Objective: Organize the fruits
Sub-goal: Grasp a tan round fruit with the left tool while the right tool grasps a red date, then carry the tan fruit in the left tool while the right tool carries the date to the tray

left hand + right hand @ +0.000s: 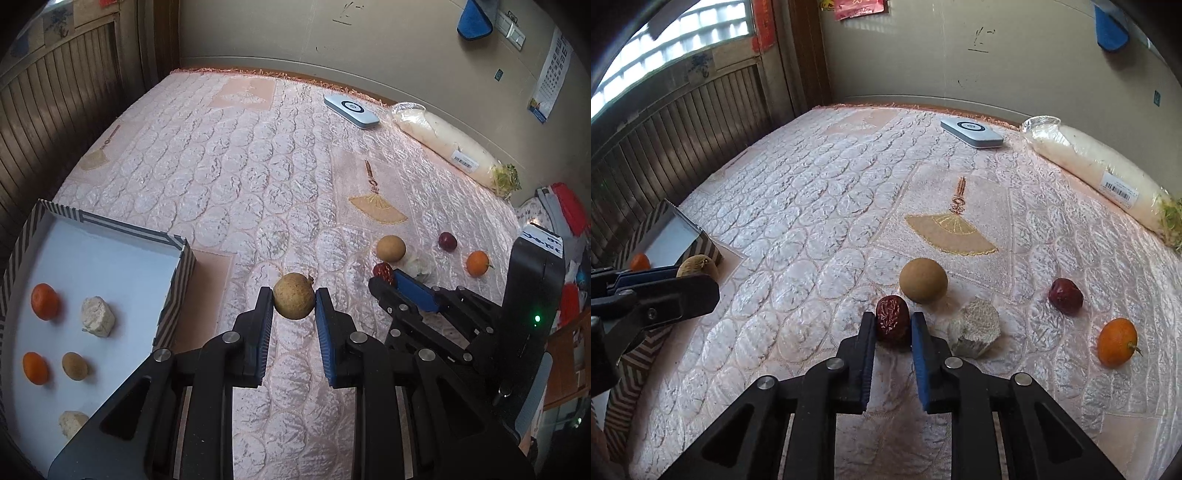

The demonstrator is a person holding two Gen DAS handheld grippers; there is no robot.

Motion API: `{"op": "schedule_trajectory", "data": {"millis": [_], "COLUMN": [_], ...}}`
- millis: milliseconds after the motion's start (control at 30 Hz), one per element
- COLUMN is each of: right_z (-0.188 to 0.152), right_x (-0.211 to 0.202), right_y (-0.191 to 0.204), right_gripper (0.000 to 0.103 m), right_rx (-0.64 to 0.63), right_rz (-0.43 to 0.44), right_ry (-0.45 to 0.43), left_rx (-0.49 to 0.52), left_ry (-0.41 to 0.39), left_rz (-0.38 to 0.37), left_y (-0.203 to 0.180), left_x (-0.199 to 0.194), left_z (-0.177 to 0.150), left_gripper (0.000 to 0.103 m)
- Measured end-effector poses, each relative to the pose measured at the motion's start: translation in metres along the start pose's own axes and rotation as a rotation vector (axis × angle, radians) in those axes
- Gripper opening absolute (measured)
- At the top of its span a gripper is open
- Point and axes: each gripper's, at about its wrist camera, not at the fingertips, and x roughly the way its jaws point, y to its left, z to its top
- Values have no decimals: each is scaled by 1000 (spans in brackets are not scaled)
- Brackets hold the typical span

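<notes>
The left gripper pinches a tan round fruit between its jaws, left of it the box; the right gripper clamps a red date, a brown fruit just beyond.

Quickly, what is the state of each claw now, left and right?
Left claw: closed on the tan round fruit.
Right claw: closed on the red date.

Our left gripper angles downward with both pads clamped tight, while our right gripper, beside it, is likewise pinched closed.
</notes>
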Motion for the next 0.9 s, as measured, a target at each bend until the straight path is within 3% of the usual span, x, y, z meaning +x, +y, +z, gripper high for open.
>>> {"op": "schedule_trajectory", "data": {"millis": [433,900], "right_z": [-45,-67], "right_x": [-68,-115], "right_y": [18,46], "right_gripper": [18,18], "right_rx": [29,42], "right_rz": [31,-29], "right_ry": [-106,-176], "left_rx": [11,67], "left_ry": [-16,-100], "left_rz": [-9,31], "left_y": [5,8], "left_x": [-17,-49], "left_z": [-32,-74], "left_gripper": [22,22]}}
